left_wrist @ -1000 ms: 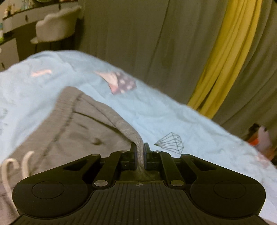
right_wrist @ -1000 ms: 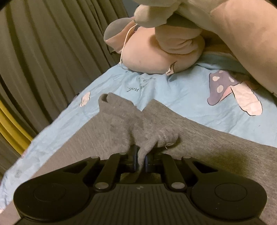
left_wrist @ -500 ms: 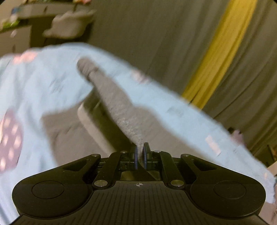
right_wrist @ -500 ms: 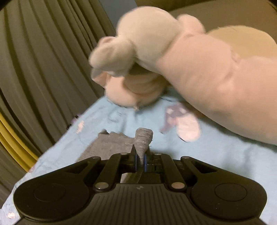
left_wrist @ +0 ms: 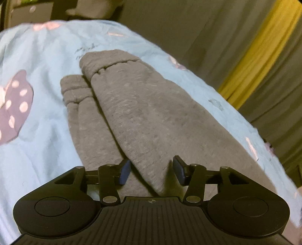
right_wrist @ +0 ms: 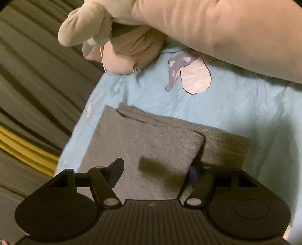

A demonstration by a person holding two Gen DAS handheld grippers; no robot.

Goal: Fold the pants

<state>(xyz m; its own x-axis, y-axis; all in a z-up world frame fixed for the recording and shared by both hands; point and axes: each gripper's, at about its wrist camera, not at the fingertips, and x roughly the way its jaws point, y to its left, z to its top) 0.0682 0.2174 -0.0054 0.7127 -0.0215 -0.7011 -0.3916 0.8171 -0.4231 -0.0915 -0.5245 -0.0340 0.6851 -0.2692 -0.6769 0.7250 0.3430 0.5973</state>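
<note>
Grey sweatpants [left_wrist: 143, 113] lie on a light blue bedsheet [left_wrist: 41, 132], one leg folded over the other, both ribbed cuffs at the far end. My left gripper [left_wrist: 152, 169] is open just above the upper leg's near edge, holding nothing. In the right wrist view the pants [right_wrist: 143, 147] show as a folded grey layer over a lower layer. My right gripper [right_wrist: 156, 171] is open over that folded layer, its right finger partly hidden behind the cloth's edge.
A large pink and beige plush toy [right_wrist: 188, 28] lies on the bed beyond the pants. Grey curtains [right_wrist: 37, 84] with a yellow strip [left_wrist: 260, 50] hang along the bed's side. A chair and furniture [left_wrist: 94, 7] stand far off.
Both grippers were shut on the grey cloth and carried it across. Now both have opened and let go, and the leg lies folded over the other.
</note>
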